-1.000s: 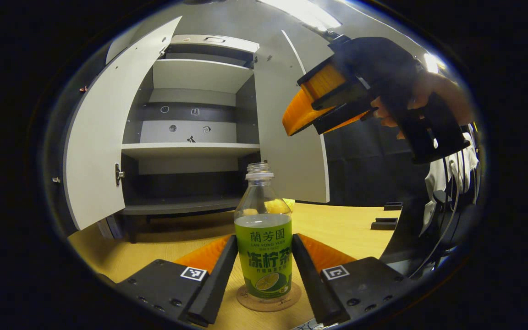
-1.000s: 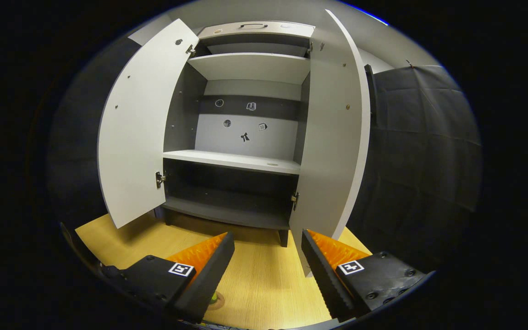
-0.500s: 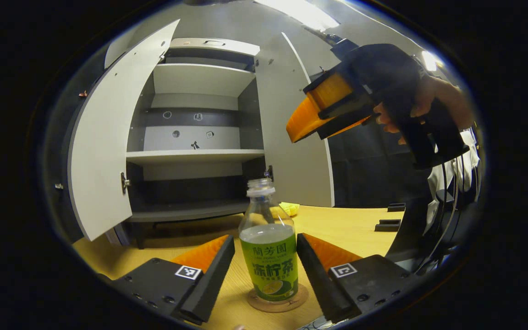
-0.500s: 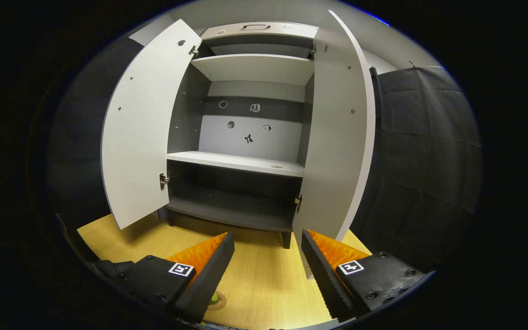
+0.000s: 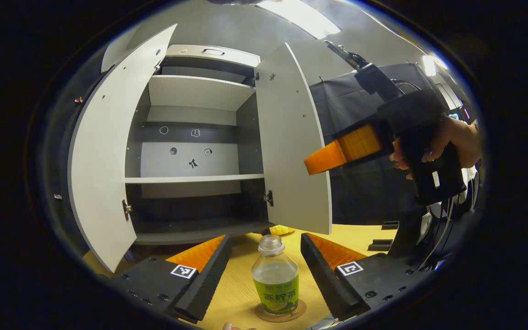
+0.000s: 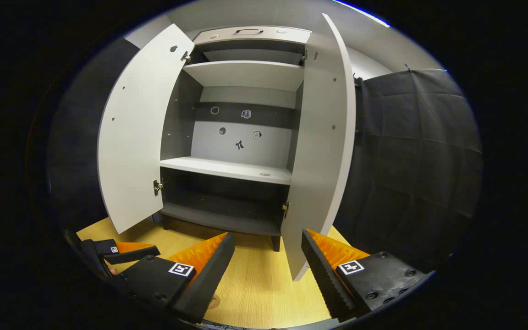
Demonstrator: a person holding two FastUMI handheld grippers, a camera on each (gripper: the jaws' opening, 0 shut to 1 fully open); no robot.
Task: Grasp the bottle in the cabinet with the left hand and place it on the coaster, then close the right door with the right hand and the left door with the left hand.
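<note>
Green-labelled tea bottle (image 5: pixel 275 282) upright on round coaster (image 5: pixel 264 314), wooden tabletop (image 5: pixel 360 238). Left hand-held gripper (image 5: pixel 264 266) released, fingers apart either side, untouching. Right hand-held gripper (image 6: pixel 266 270) spread wide, facing right door (image 6: pixel 321 151). Left door (image 6: pixel 133 133) ajar. Yellow item (image 5: pixel 281 229) behind bottle.

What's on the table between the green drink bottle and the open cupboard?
Just bare wooden table in the left gripper view. The green-labelled plastic bottle stands on its round cork coaster, apart from the grey cupboard.
</note>
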